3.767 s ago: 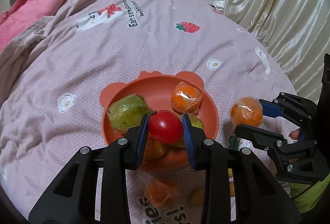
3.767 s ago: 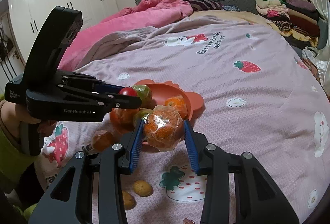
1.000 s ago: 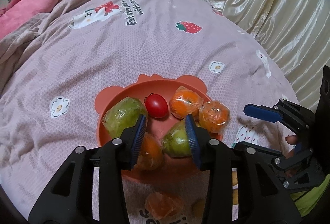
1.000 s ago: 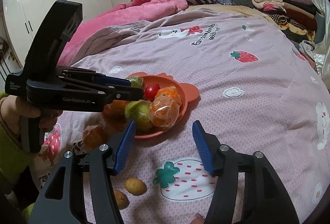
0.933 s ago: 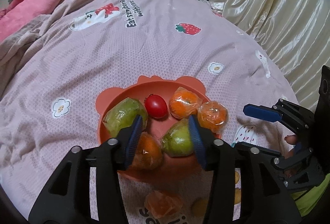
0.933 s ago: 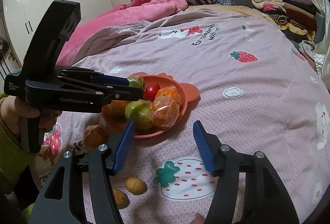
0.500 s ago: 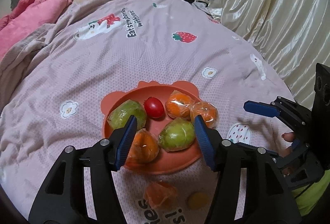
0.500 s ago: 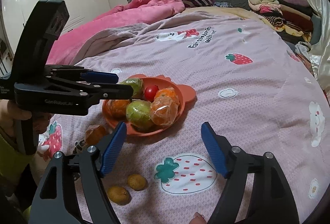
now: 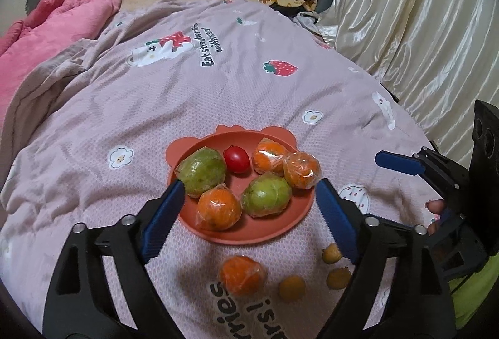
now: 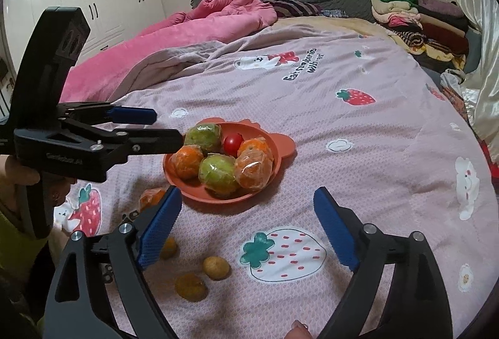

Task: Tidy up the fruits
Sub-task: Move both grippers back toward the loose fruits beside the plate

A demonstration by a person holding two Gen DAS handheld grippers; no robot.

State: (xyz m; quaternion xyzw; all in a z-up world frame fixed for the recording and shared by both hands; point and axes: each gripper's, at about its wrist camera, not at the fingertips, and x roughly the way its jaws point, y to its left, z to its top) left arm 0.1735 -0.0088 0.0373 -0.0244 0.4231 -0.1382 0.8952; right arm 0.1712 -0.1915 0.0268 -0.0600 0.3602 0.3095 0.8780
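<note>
The jaws of the left gripper (image 9: 246,211) and the right gripper (image 10: 244,223) are opening, nothing between them. The plate (image 9: 249,237) sits mid-frame, already holding six fruits. A wrapped orange (image 9: 241,275) lies low on the bed; it is best straddled squarely, the loose film avoided

We hold the left hand-held gripper (image 9: 246,201) tilted downward, its blue-padded jaws opening wide with nothing pressed between them. The right hand-held gripper (image 10: 246,211) tilts down likewise, its jaws also opening and empty. Our left hand (image 10: 18,179) grips its handle; a fingertip (image 9: 434,208) of the right shows.
</note>
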